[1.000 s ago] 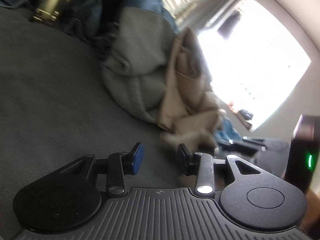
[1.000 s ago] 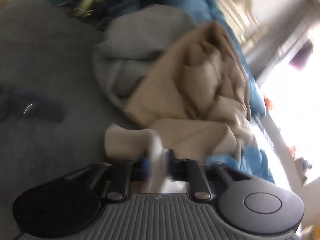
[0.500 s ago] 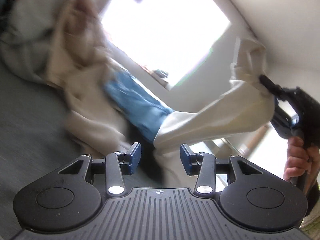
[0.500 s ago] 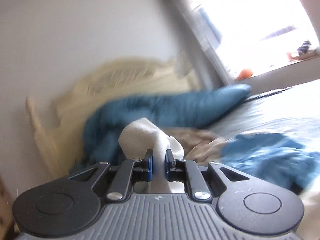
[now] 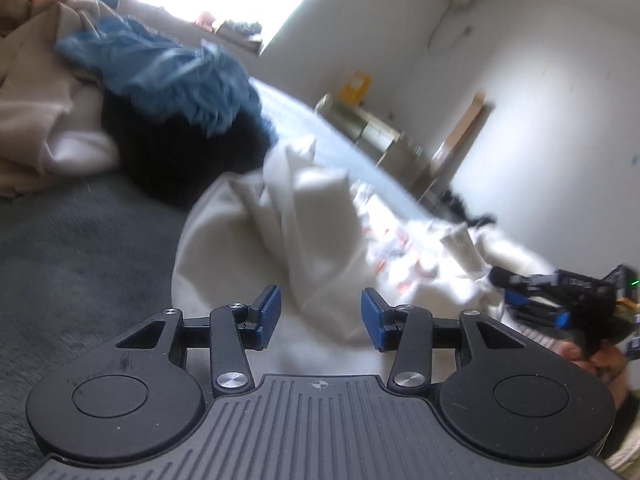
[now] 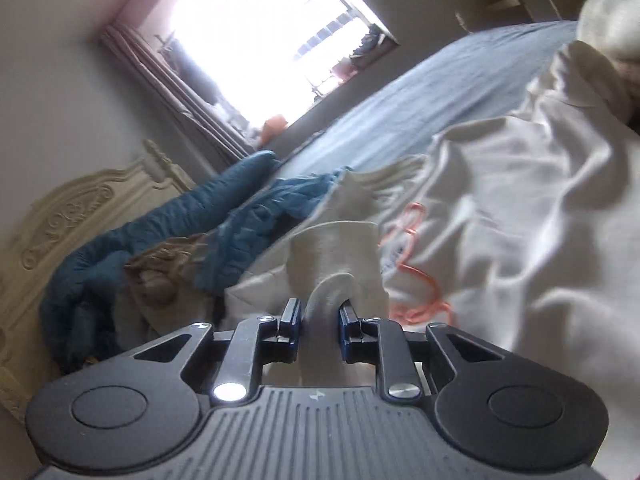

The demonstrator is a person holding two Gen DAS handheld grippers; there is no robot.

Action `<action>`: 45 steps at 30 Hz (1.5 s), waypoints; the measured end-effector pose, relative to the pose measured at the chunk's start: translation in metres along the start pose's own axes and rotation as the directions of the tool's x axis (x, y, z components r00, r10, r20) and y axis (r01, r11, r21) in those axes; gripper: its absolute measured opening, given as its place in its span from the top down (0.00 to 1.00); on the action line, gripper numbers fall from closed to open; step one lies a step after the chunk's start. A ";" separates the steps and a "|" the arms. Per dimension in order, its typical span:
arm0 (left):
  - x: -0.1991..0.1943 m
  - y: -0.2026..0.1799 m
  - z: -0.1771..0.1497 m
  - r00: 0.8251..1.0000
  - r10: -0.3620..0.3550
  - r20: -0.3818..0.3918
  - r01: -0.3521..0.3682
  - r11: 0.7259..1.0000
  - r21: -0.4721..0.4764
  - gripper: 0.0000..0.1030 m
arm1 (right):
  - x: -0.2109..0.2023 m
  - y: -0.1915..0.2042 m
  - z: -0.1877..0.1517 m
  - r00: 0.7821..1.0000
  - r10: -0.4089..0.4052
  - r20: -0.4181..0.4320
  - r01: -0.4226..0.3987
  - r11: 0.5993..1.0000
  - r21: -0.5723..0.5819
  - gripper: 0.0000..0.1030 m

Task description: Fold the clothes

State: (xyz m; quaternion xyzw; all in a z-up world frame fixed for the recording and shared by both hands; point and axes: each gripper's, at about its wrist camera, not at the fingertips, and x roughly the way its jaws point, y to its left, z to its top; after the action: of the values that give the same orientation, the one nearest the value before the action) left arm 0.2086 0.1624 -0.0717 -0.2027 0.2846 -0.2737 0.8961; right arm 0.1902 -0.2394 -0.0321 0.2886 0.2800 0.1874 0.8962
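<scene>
A white sweatshirt (image 5: pixel 288 224) with an orange print (image 6: pixel 416 272) lies crumpled on the grey bed cover (image 5: pixel 72 248). My left gripper (image 5: pixel 319 320) is open and empty, just above the sweatshirt's near edge. My right gripper (image 6: pixel 319 320) has its jaws partly parted around a ribbed cuff of the white sweatshirt (image 6: pixel 340 252), and the cloth still sits between the pads. The right gripper also shows at the right of the left wrist view (image 5: pixel 532 292), held by a hand.
A pile of clothes sits beyond the sweatshirt: a blue garment (image 5: pixel 160 68), a beige one (image 5: pixel 36 92) and a black one (image 5: pixel 172 160). A cream headboard (image 6: pixel 60 216) and a bright window (image 6: pixel 272 48) are behind. A blue sheet (image 6: pixel 420 104) covers the far bed.
The right gripper pulled the white sweatshirt out of the pile and swung it down onto the bed. Its jaws have parted somewhat. The left gripper turned toward the sweatshirt and stayed open.
</scene>
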 end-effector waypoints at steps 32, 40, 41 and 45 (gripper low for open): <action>0.013 0.019 0.003 0.999 -0.014 -0.035 0.012 0.999 -0.046 0.57 | -0.094 -0.019 -0.017 0.988 -0.092 0.123 0.084 0.994 0.074 0.85; 0.014 0.020 0.002 0.999 -0.021 -0.033 0.019 0.998 -0.056 0.57 | -0.124 -0.080 -0.056 0.978 -0.202 0.057 0.166 0.909 0.382 0.79; 0.014 0.020 0.002 0.999 -0.022 -0.033 0.020 0.998 -0.057 0.57 | -0.125 -0.078 -0.050 0.980 -0.186 0.072 0.144 0.910 0.389 0.68; 0.013 0.020 0.003 0.999 -0.022 -0.034 0.020 0.998 -0.059 0.57 | -0.116 -0.070 -0.025 0.987 -0.126 0.098 0.079 0.918 0.388 0.40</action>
State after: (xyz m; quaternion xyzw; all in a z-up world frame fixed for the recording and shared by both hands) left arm 0.2270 0.1705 -0.0855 -0.2272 0.3057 -0.2782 0.8818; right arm 0.0974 -0.3396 -0.0471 0.4538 0.2713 0.0640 0.8464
